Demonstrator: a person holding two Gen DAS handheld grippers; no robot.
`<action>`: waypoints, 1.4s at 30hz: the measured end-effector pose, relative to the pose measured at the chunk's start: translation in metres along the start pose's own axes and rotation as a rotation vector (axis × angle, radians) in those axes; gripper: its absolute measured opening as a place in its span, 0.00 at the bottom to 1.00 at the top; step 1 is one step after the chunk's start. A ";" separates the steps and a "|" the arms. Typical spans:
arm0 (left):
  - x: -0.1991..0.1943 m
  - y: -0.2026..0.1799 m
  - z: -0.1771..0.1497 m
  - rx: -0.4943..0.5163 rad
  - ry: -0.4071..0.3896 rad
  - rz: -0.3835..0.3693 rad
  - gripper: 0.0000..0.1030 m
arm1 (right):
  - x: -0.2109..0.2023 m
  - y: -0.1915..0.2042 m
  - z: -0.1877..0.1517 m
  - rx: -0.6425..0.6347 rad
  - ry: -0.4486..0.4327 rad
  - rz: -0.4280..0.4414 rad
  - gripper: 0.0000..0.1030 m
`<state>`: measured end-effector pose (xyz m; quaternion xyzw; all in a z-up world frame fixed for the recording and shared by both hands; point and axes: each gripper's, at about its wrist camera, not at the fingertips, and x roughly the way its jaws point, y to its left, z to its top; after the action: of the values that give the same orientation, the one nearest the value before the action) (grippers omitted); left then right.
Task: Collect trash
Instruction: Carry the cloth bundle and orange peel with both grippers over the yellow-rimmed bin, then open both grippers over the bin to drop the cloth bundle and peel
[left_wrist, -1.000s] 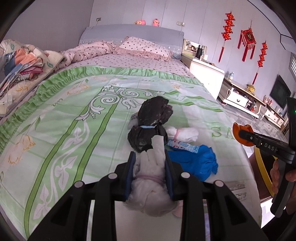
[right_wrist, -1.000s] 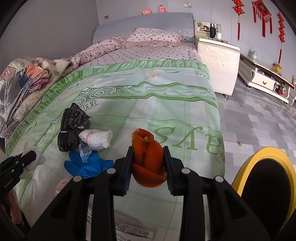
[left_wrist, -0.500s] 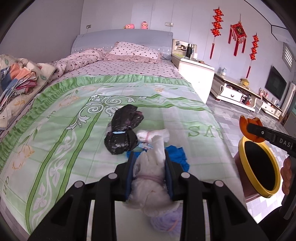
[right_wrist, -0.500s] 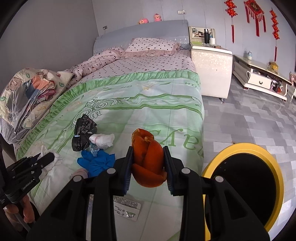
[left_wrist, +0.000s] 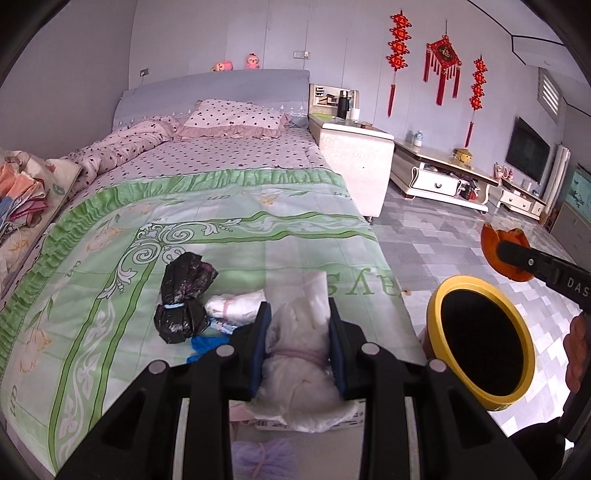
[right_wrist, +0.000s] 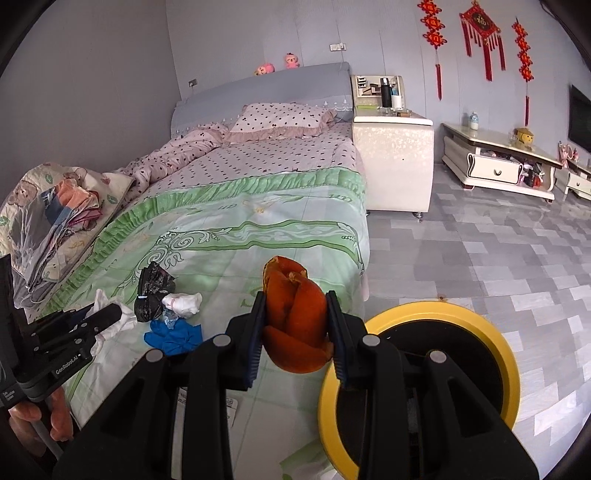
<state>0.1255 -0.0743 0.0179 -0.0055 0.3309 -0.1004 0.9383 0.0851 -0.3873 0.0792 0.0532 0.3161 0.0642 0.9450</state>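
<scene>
White crumpled plastic bag (left_wrist: 301, 354), tied with a pink band, is clamped between the blue-padded jaws of the left gripper (left_wrist: 298, 347), which stand partly closed on it; orange peel (right_wrist: 295, 317) is clamped the same way in the right gripper (right_wrist: 295, 332); both loads hang above the foot of the bed (left_wrist: 236, 221). Beside the bed's corner, on the grey tiled floor (right_wrist: 480, 258), stands the yellow-rimmed bin (left_wrist: 480, 339) with a dark interior; in the right wrist view the right gripper's own body covers part of the bin's rim (right_wrist: 511, 369). Remaining trash lies clustered on the green quilt (right_wrist: 221, 236): a tied black bag (left_wrist: 184, 299), a second white bundle (right_wrist: 183, 302) touching it, a blue glove (right_wrist: 173, 334) just beside both, and a small printed wrapper (right_wrist: 170, 318) between them; the left gripper's frame hides most of the glove in its own view. Farther out: a spotted pillow (left_wrist: 232, 118), a white bedside cabinet (right_wrist: 393, 162), a folded heap of clothes (right_wrist: 55, 206) at the bed's left edge, red hanging ornaments (left_wrist: 443, 59) on the wall.
</scene>
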 end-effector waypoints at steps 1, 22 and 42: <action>0.000 -0.006 0.003 0.008 -0.004 -0.006 0.27 | -0.003 -0.003 0.001 0.003 -0.003 -0.003 0.29; 0.035 -0.128 0.032 0.118 0.006 -0.150 0.27 | -0.033 -0.103 -0.001 0.110 -0.007 -0.088 0.30; 0.110 -0.205 0.001 0.195 0.140 -0.249 0.27 | 0.013 -0.180 -0.039 0.241 0.094 -0.090 0.30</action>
<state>0.1720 -0.2968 -0.0334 0.0518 0.3809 -0.2476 0.8893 0.0875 -0.5607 0.0155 0.1488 0.3676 -0.0141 0.9179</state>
